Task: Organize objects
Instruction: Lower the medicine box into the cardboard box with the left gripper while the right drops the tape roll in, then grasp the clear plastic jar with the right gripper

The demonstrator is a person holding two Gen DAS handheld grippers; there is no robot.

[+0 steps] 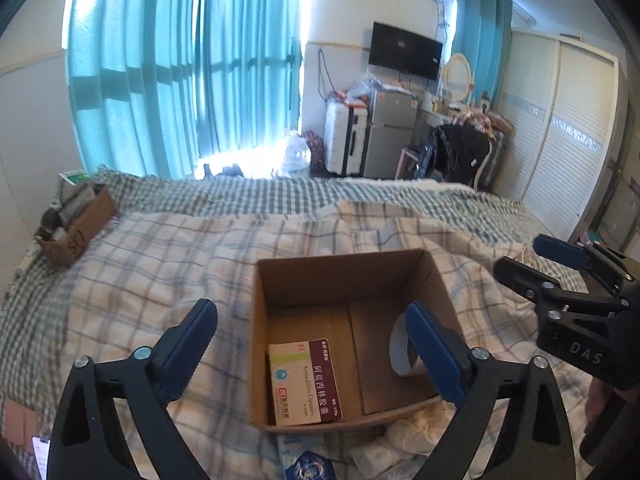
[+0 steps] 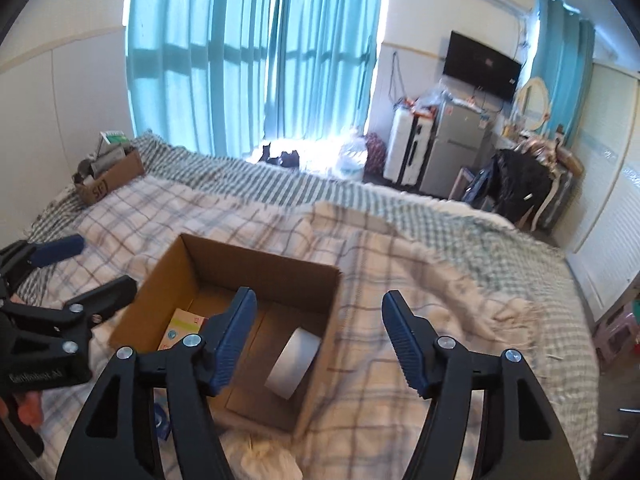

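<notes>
An open cardboard box [image 1: 340, 276] sits on the plaid bedspread, also in the right wrist view [image 2: 256, 264]. Inside lie a medicine carton [image 1: 304, 384] at the left and a white tape roll [image 1: 400, 354] at the right; both show in the right wrist view, carton [image 2: 180, 326], roll [image 2: 294, 364]. My left gripper [image 1: 312, 320] is open and empty above the box's near side. My right gripper [image 2: 320, 312] is open and empty over the box's right edge. It shows in the left view [image 1: 532, 256]; the left one shows in the right view [image 2: 88, 264].
A second cardboard box [image 1: 76, 220] full of items stands at the bed's far left corner. White crumpled items [image 1: 404, 440] and a blue packet [image 1: 308, 470] lie before the near box. A suitcase, fridge and chair stand beyond the bed.
</notes>
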